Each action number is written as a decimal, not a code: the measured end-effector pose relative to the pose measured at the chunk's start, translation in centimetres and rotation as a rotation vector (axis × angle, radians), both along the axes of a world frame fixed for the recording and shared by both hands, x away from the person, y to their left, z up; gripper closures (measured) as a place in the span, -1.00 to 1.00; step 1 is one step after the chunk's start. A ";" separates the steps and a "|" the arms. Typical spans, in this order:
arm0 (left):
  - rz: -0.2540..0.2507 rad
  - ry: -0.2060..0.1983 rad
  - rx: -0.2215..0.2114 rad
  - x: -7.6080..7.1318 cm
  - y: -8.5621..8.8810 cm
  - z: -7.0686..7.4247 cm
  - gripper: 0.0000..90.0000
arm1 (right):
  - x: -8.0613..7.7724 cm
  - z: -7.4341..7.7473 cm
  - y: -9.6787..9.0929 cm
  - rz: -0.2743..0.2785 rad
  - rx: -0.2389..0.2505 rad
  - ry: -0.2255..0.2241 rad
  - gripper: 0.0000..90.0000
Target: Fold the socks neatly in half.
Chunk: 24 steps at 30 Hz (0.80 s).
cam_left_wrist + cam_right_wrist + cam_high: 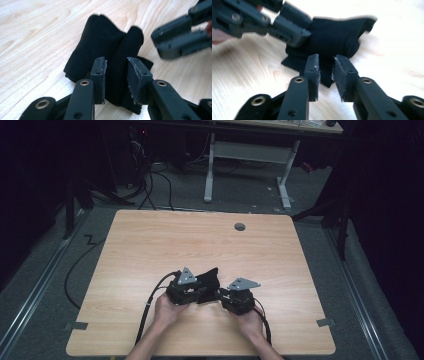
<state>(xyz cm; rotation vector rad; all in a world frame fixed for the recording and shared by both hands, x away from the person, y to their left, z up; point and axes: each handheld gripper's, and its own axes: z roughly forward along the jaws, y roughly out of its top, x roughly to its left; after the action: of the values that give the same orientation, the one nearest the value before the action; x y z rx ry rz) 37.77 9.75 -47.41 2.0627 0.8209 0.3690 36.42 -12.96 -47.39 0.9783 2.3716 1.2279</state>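
I saw the folded black cloth [209, 282] lying on the table [150, 245] between both grippers. The left gripper [116, 75] straddled a cloth fold, jaws parted, pads apparently not pressing. The right gripper [326, 72] stood narrowly open at the cloth's ribbed edge, gripping nothing.

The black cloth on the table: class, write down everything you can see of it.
The black cloth is a soft, matt, knit-looking fabric, with fine ribbing along one edge in the right gripper view. It lies folded and bunched into thick layers on the light wooden table, near the person's side. A fold of it lies between the left gripper jaws, an edge between the right gripper jaws; whether the pads press it is unclear.
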 end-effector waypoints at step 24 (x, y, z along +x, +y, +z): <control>0.085 0.045 -0.021 0.8 0.2 -0.1 0.46 | 3.6 0.6 1.5 -0.004 -0.053 0.053 0.76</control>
<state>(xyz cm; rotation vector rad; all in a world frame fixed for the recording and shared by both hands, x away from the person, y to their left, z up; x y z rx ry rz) 38.54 9.93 -47.51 2.0271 0.9381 0.3596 40.03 -11.47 -46.76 1.0102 2.4289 1.1448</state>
